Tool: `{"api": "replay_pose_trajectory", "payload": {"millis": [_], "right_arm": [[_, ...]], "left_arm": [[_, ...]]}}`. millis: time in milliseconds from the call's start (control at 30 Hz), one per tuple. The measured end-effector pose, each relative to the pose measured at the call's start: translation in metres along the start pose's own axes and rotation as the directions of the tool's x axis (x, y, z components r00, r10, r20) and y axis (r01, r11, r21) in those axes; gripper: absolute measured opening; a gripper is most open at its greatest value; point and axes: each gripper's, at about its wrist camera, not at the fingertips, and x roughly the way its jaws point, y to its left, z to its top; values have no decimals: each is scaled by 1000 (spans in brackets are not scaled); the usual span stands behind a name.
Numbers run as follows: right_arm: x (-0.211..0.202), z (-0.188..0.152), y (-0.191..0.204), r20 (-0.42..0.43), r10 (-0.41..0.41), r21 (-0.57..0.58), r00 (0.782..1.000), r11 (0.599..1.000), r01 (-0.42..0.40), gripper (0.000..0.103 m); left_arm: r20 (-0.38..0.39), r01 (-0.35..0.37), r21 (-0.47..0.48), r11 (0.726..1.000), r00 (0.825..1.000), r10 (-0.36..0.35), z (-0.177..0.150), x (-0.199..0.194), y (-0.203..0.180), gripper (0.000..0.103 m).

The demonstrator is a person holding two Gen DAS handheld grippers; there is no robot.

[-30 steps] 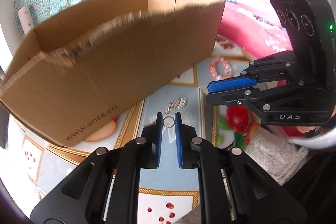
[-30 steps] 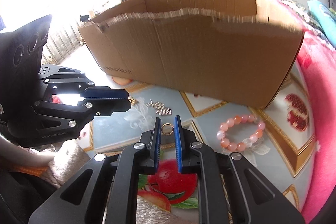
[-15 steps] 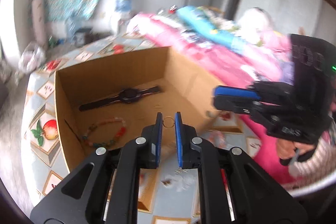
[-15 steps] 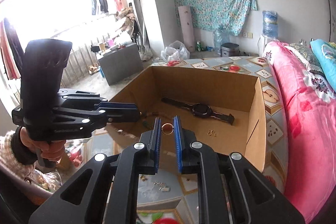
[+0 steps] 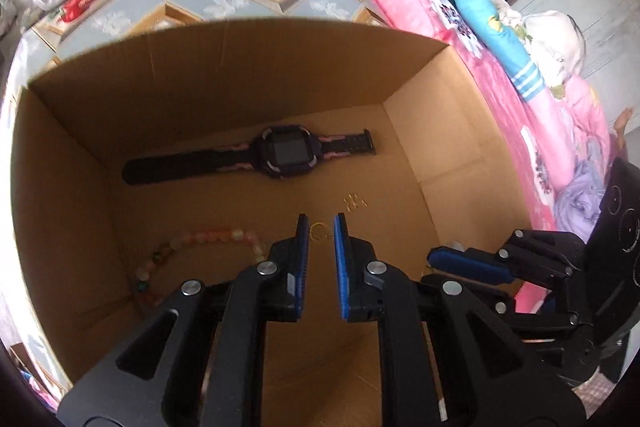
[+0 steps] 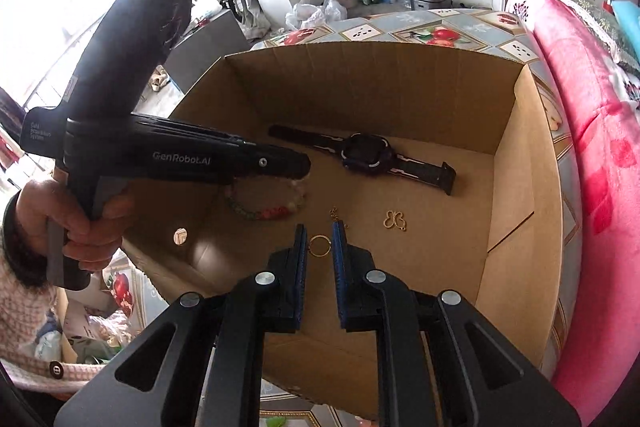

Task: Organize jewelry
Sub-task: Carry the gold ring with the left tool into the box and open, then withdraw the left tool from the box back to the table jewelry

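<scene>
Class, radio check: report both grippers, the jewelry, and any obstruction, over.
Left gripper shut on gold ring, over cardboard box. Right gripper shut on second ring, same box. Watch, bead bracelet inside. No obstruction.

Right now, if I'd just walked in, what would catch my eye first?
Probably the big cardboard box, open on top, with a black watch flat near its far wall and a beaded bracelet to its left. Above its floor, each gripper, left gripper and right gripper, pinches a small gold ring.
</scene>
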Motion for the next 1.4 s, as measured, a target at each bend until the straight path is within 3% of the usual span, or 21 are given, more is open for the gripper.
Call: {"api": "replay_pose_trajectory", "payload": {"millis": [67,333,467,633,733,933,1033,1100,1167,1333,1400], "right_arm": [[-4,-1,-3,8,-1,12,1000,1000,1,13],[-20,5,-15,66,-4,54,998,999,1,14],[-38,5,-19,117,1,75,993,997,-9,24],[-61,1,-18,174,-9,80,985,997,-5,24],[-79,-9,-12,229,9,59,973,998,-23,24],[-99,-50,14,273,110,-69,956,993,-94,24],[-94,-74,27,233,144,-122,962,986,-117,24],[-85,-87,29,196,162,-118,967,983,-141,24],[-72,-99,29,160,161,-95,974,984,-148,24],[-37,-123,20,90,90,18,992,996,-92,24],[-24,-130,19,62,56,49,997,997,-59,24]], "left_arm": [[15,1,2,1000,1000,-1,3,-2,0,20],[60,5,-6,1000,998,-5,4,-14,4,20],[115,-9,14,1000,993,8,-3,-30,0,20],[204,-16,43,999,979,7,-19,-59,-7,20],[289,-17,87,996,957,-9,-39,-84,-13,23],[489,-51,212,976,870,-61,-119,-133,-30,34],[518,-85,256,963,853,-62,-156,-141,-37,37],[511,-92,271,958,857,-62,-174,-140,-41,37],[481,-68,282,957,873,-79,-188,-134,-44,37],[355,-28,302,953,931,-85,-208,-88,-52,39],[319,-9,283,959,944,-86,-208,-67,-50,40]]}}
